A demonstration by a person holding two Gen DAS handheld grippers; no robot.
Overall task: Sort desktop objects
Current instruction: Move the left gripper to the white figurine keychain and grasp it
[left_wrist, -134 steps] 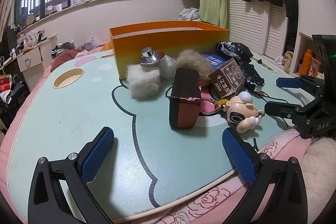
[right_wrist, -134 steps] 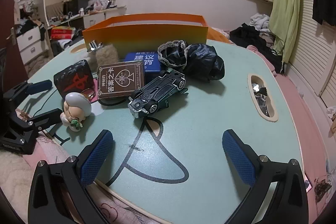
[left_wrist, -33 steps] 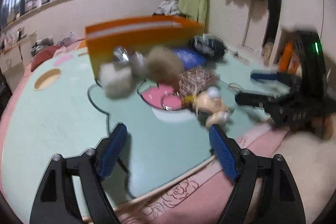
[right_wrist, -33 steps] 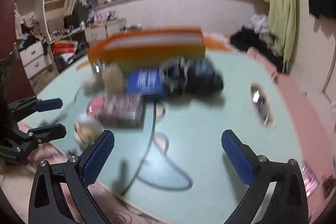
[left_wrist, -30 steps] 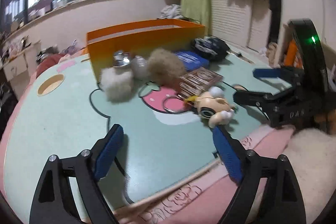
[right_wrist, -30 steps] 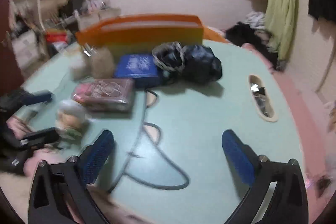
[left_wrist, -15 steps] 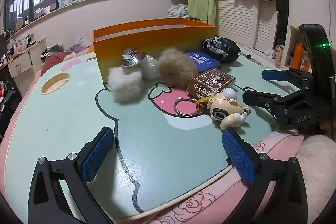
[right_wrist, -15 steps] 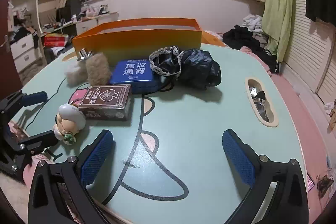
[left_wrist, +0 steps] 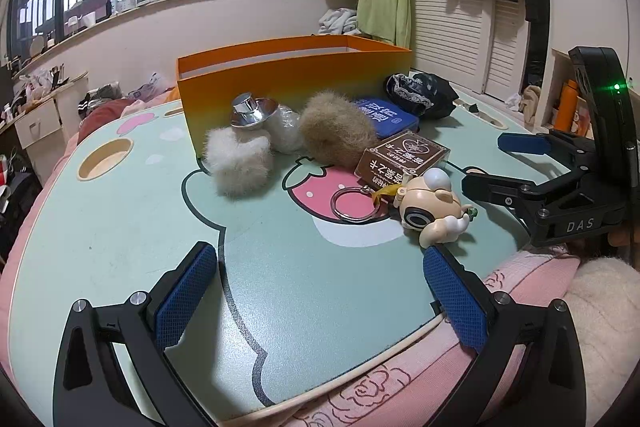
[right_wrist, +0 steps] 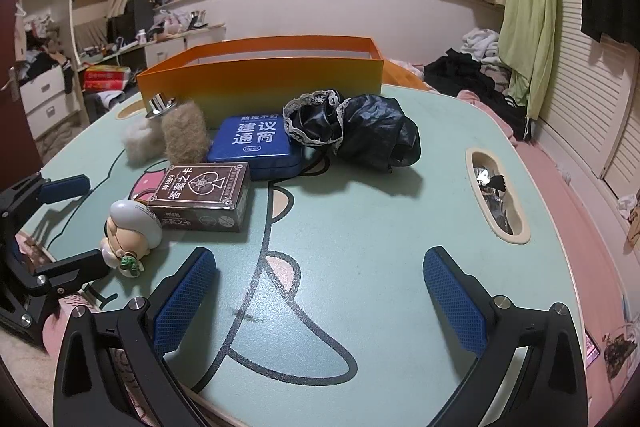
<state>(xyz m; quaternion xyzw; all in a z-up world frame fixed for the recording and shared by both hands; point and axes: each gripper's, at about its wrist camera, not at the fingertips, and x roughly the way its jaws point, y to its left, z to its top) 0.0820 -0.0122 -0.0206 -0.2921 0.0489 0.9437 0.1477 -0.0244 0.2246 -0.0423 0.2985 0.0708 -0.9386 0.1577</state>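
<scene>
An orange box (left_wrist: 296, 77) stands at the back of the mint table (left_wrist: 120, 227). In front of it lie a white fluffy ball (left_wrist: 238, 163), a silver-capped bottle (left_wrist: 252, 111), a tan fluffy ball (left_wrist: 336, 133), a blue tin (right_wrist: 258, 143), a brown card box (right_wrist: 202, 195), a figurine keychain (left_wrist: 430, 209) and a black lace-trimmed bag (right_wrist: 360, 131). My left gripper (left_wrist: 320, 291) is open and empty at the near table edge. My right gripper (right_wrist: 320, 299) is open and empty over bare table; it also shows in the left wrist view (left_wrist: 496, 163).
The table has an oval cutout (right_wrist: 496, 195) with small items on the right and a round cutout (left_wrist: 106, 159) on the left. Pink bedding (left_wrist: 400, 379) lies under the near edge. Drawers and clutter stand beyond the table's left side.
Since 4.5 s ago the dark red-and-black block and the toy car have gone from the table. Both grippers swung about and are back at the near edge, open and empty.
</scene>
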